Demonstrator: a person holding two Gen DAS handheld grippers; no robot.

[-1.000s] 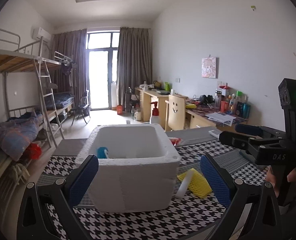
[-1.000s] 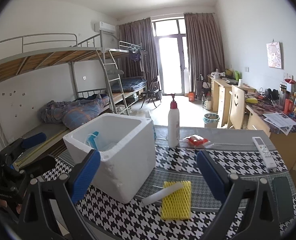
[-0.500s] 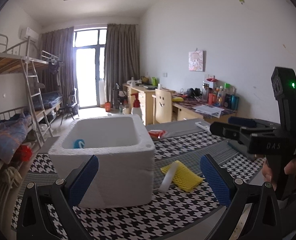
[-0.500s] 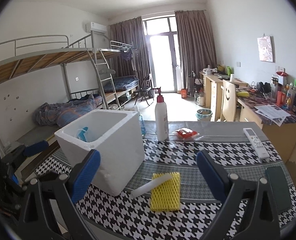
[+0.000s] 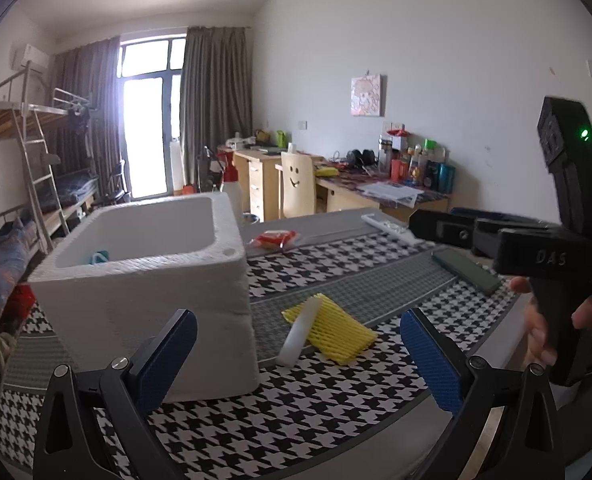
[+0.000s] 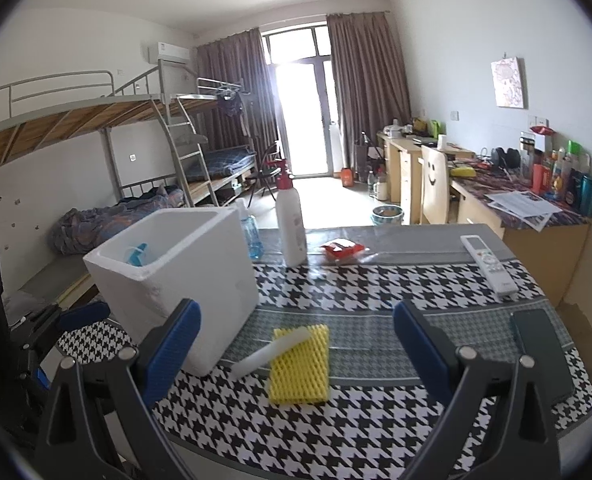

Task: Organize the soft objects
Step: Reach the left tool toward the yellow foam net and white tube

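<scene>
A white foam box (image 5: 148, 276) (image 6: 176, 276) stands on the houndstooth tablecloth, with a blue-and-white item (image 5: 98, 258) (image 6: 134, 254) inside it. Beside the box lies a yellow foam net sleeve (image 5: 334, 332) (image 6: 300, 364), and a white foam stick (image 5: 300, 334) (image 6: 270, 352) rests across it. My left gripper (image 5: 296, 360) is open, held back from the box and the sleeve, nothing between its blue pads. My right gripper (image 6: 296, 352) is open too, above the near table edge, framing the sleeve. The right gripper's body (image 5: 552, 256) shows at the right of the left wrist view, held by a hand (image 5: 544, 332).
A white pump bottle (image 6: 290, 220), a blue bottle (image 6: 252, 232) and a red packet (image 6: 342, 249) (image 5: 274, 238) stand behind the box. A remote (image 6: 490, 264) and a dark phone (image 6: 542, 354) (image 5: 466, 272) lie at the right. Bunk beds and desks line the room.
Both grippers have drawn back from the table and the left view has swung right, so the box and the yellow sleeve look farther away. Both stay open.
</scene>
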